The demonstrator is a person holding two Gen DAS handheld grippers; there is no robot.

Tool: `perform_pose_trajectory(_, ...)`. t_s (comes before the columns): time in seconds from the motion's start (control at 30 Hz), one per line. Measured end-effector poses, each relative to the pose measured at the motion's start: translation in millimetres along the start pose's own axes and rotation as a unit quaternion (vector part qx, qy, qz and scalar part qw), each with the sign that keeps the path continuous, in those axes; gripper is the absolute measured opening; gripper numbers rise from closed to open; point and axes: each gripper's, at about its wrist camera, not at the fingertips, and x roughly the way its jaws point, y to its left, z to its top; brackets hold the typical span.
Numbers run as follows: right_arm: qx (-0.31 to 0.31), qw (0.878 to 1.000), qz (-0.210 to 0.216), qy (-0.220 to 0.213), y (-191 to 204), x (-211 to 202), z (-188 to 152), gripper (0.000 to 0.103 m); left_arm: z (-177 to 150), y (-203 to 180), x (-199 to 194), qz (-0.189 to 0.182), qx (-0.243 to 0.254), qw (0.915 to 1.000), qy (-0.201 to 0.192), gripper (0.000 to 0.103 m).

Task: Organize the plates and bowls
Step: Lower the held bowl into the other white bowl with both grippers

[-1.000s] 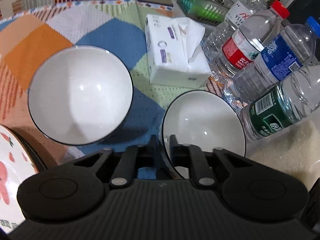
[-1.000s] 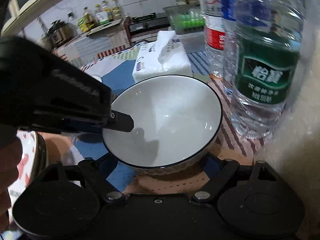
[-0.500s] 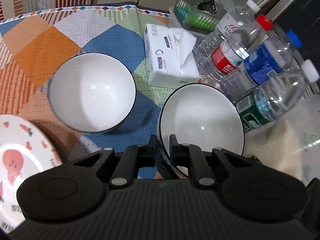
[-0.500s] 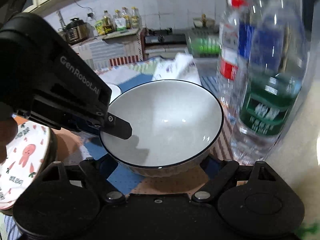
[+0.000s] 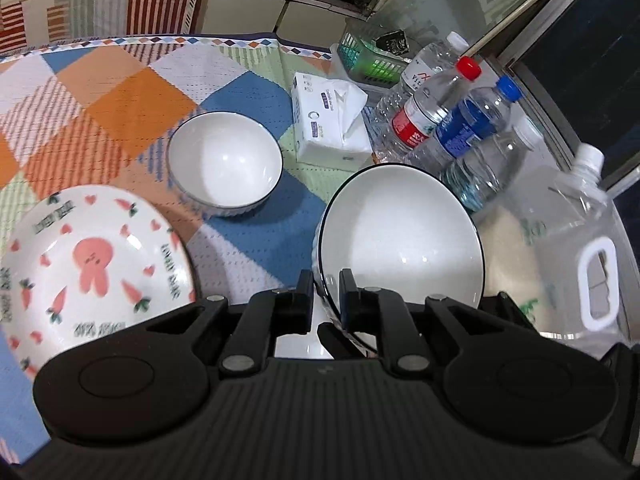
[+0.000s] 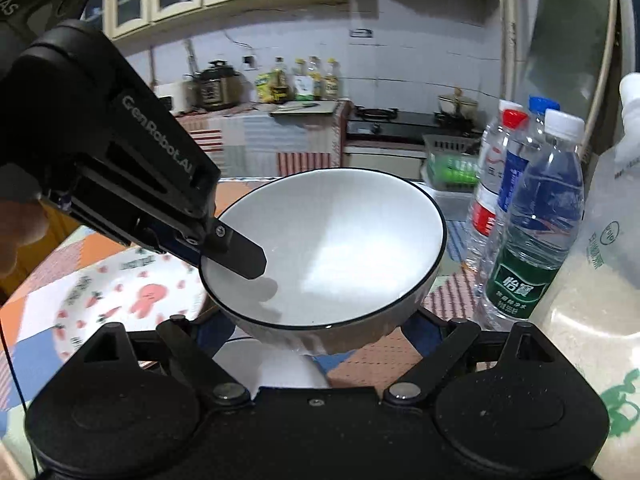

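Bowls come first: the nearer white bowl [image 5: 400, 240], dark-rimmed, is pinched by its near rim in the left tongs [image 5: 324, 300], whose jaws are almost fully closed on the thin wall, one finger inside and one outside. A rim pinch like that suits a bowl too wide to span, and it leaves the open side facing up. From the right wrist view the same bowl [image 6: 332, 248] sits just ahead of the right tongs [image 6: 320, 344], whose jaws stand wide to either side beneath it; I cannot tell whether they touch it, so they look more like a cradle in waiting than a grip. The bowl appears lifted clear of the chequered cloth on the bench [image 5: 120, 92]. To the left lies the carrot-patterned plate [image 5: 88, 264]; beyond it the second bowl [image 5: 226, 164] sits upright on the cloth, the likely place to nest the held one. Farther off stand a tissue pack [image 5: 328, 120] and water bottles [image 5: 452, 120], close on the right, so the carry should swing left.
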Motion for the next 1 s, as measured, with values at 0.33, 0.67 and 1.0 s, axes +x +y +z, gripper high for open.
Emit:
perform_pose_trajectory(0.33,-0.057,0.997,0.043,0.012,20.3,-22.9,-22.7,0.093,-37.2,15.7,-13.2,0.016,-0.016,0.9996,0.017,0.011)
perform_pose_trajectory(0.67,-0.072,0.994,0.064,0.047,34.0,-18.6,-51.5,0.093,-62.7,31.4,4.3,0.035,-0.026,0.9978,0.05,0.011)
perform_pose_trajectory(1.0,-0.081,0.993,0.06,0.061,37.3,-14.0,-56.1,0.093,-66.6,25.4,14.0,0.067,-0.001,0.9955,0.067,0.011)
